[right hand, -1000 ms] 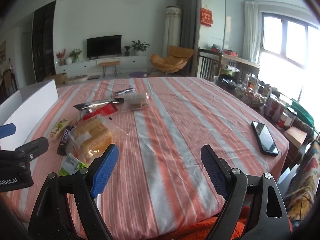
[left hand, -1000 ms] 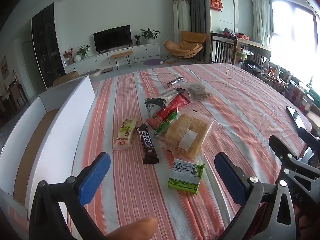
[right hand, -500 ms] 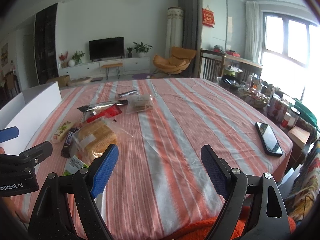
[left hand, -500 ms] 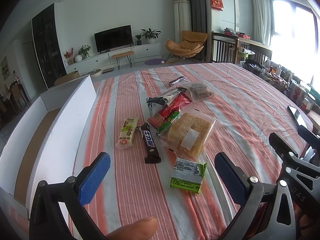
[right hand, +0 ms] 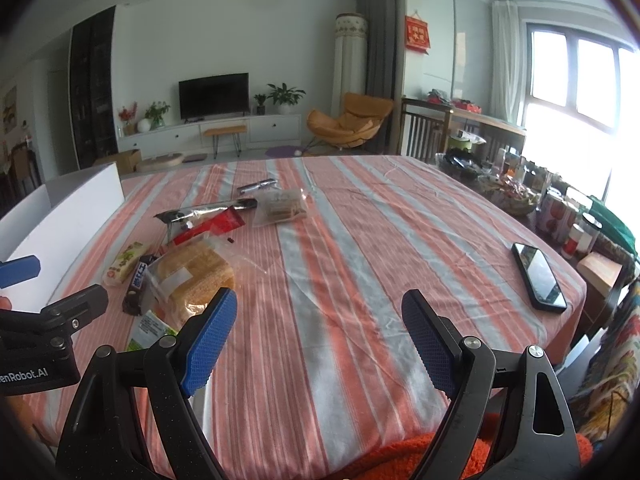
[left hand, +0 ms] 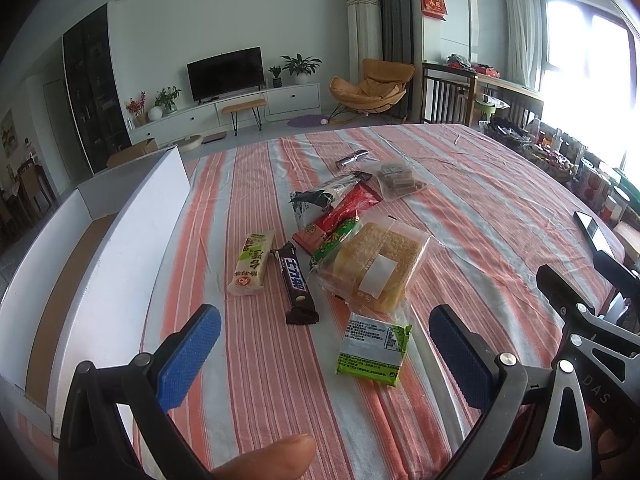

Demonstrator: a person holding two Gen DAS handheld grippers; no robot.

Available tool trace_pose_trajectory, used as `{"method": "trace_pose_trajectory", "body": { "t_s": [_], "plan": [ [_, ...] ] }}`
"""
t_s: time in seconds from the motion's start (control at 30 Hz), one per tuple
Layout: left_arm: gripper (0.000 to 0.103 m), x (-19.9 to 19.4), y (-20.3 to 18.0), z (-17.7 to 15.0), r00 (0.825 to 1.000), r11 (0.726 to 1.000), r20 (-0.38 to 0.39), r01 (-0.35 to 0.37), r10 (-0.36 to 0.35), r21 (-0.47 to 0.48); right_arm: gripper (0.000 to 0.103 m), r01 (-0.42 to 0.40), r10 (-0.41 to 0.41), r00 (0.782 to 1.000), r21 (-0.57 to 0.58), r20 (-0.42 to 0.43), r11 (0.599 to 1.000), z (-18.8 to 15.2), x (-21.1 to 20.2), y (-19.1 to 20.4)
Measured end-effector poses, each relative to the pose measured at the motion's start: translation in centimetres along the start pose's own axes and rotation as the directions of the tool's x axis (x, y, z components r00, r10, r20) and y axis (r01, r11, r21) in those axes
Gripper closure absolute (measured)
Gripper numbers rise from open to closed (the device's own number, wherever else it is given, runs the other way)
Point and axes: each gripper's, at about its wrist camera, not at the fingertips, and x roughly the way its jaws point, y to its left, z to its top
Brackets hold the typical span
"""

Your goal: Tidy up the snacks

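Observation:
Several snacks lie on the striped tablecloth: a green-white packet (left hand: 374, 350), a bagged bread (left hand: 378, 266), a dark chocolate bar (left hand: 295, 282), a pale green bar (left hand: 252, 262), a red-green pack (left hand: 336, 222), a silver-black pack (left hand: 320, 196), a clear cracker bag (left hand: 398, 182) and a small silver bar (left hand: 352, 159). My left gripper (left hand: 324, 354) is open and empty, just short of the green-white packet. My right gripper (right hand: 316, 338) is open and empty over bare cloth, right of the bread (right hand: 192, 276).
A white open box (left hand: 100, 248) stands at the table's left; it also shows in the right wrist view (right hand: 68, 216). A black phone (right hand: 538, 276) lies near the right edge. Bottles and clutter (right hand: 560, 216) stand beyond that edge.
Both grippers have risen and drawn back slightly, so the snacks sit a little lower and nearer in view. Both stay open and empty.

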Motion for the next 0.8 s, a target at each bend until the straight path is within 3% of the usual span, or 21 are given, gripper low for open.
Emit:
{"method": "trace_pose_trajectory", "body": {
  "t_s": [0.8],
  "plan": [
    [0.000,-0.17,0.03,0.03,1.000,1.000,-0.002,0.005,-0.005,-0.002,0.016,0.003,-0.002,1.000,0.007,-0.010,1.000,-0.06,0.05,-0.04]
  ]
}}
